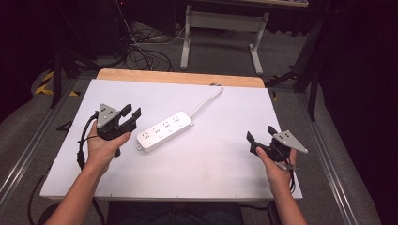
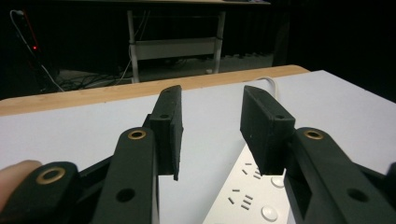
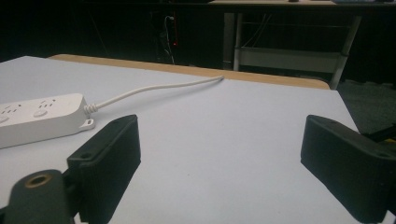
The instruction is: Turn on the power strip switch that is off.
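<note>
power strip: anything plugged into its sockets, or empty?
Empty. The power strip lies flat on the white table, every visible socket face bare; its own white cord runs toward the far edge.

Dark room — grey floor (image 1: 220,51), white-legged desk (image 1: 225,21), tangled cables (image 1: 141,51).

Left hand (image 1: 101,146) grips black two-jaw left gripper (image 1: 132,116), jaws partly apart, nothing between. Right hand (image 1: 277,169) holds black two-jaw right gripper (image 1: 259,137), jaws wide apart, empty. Forearms enter from bottom.

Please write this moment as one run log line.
left gripper: open, beside power strip | right gripper: open, empty | strip: flat on table
</note>
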